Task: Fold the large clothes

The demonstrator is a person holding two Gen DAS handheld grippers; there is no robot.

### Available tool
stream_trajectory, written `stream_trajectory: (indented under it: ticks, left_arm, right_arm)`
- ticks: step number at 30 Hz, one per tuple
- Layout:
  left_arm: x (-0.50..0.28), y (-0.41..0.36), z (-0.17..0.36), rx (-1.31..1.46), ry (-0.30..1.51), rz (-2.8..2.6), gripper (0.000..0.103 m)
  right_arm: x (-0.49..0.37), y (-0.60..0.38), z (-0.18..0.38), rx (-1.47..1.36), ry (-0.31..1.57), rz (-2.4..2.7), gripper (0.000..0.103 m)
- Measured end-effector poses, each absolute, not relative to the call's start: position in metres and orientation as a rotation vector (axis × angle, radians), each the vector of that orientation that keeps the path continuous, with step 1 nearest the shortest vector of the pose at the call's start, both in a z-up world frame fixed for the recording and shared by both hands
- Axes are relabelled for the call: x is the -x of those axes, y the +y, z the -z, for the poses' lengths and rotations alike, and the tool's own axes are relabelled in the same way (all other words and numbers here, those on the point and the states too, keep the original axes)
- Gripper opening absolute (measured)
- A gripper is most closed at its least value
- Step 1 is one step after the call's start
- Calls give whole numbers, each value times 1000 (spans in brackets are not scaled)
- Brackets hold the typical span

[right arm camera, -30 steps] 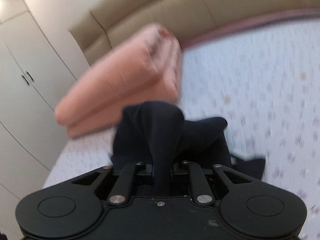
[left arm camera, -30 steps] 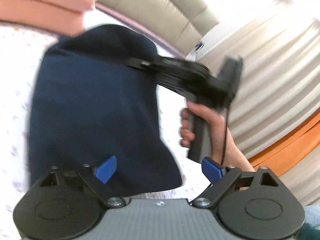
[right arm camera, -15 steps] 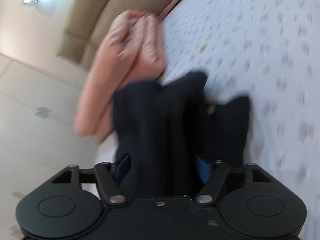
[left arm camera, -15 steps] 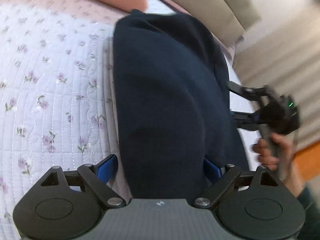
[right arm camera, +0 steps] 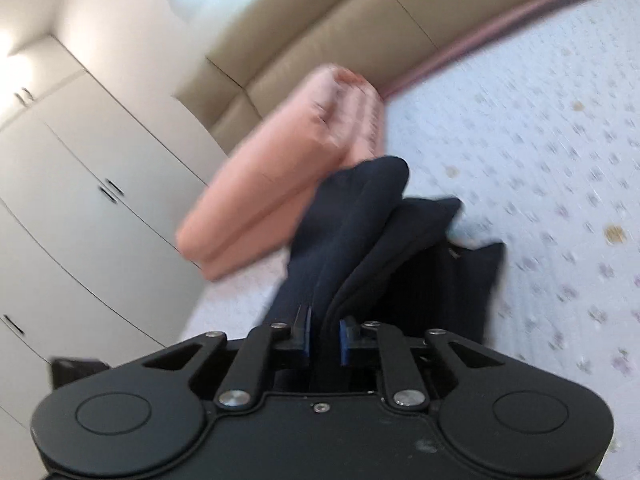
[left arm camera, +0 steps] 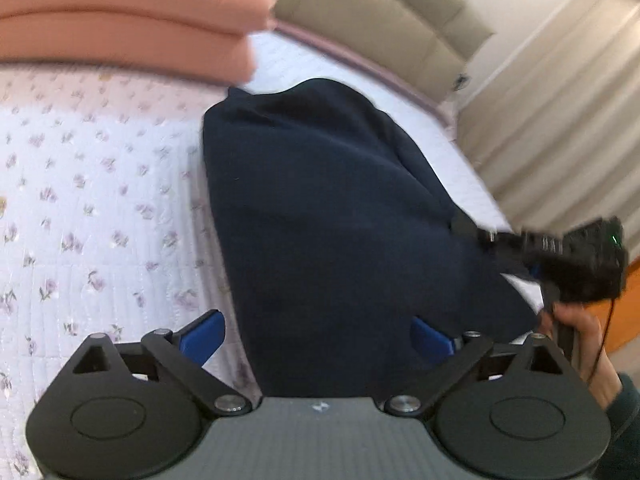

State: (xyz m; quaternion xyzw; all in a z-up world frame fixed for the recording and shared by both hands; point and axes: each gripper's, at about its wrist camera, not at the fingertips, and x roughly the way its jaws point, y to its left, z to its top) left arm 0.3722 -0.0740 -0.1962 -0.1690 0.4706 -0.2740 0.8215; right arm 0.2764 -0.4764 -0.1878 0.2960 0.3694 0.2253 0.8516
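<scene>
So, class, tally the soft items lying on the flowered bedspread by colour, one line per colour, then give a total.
Navy: 1, the navy garment.
Peach: 1, the folded peach blanket.
Total: 2, both on the bedspread.
</scene>
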Motion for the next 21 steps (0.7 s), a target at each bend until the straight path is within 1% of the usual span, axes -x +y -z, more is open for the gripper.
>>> stream_trajectory:
  ticks: [1,3,5,8,9,11,12,13,14,15,16,18,21]
  left_arm:
    - [-378,-74,203,397,1028,590,94]
    - [-388,-68,221,535,1051,616,95]
    - [-393,-66,235,570,1069,605,102]
    - [-384,-76,252,468,1078,603,101]
    - [-378,-83,248,378,1058,618,100]
    - [-374,-96,246,269,1044,612,99]
    - [-374,-100,247,243,1033,608,99]
    - [-371,-105,248,211,1018,602,99]
    - [-367,-109,248,178,1006,597,99]
    - [-366,-115,248,138,1000,595,99]
    - [-365,-125,248,87,999,595,99]
    - [-364,-133,248,30,1002,591,99]
    - [-365,-133,247,41,995,593,99]
  right_arm:
    - [-277,-474,195,-582,799,-448,12]
    - [-280,-473,215,-543,827,-403,9]
    - [-278,-476,230,-555,835,-371,4]
    - [-273,-481,233,-436,861,-297,4]
    - [-270,-481,229,-434,864,-304,6]
    - [-274,-473,206,-408,814,-350,19]
    - [-277,-467,196,-376,781,-372,32]
    - [-283,-461,181,-329,743,-407,76]
    - [-295,-451,163,-273,690,-419,98]
    - [-308,-442,152,-231,640,-427,103]
    - [-324,-435,145,-201,630,-435,103]
    - [-369,-415,142,-151,679,-430,103]
    - [-431,-384,155,-106,797,-431,103]
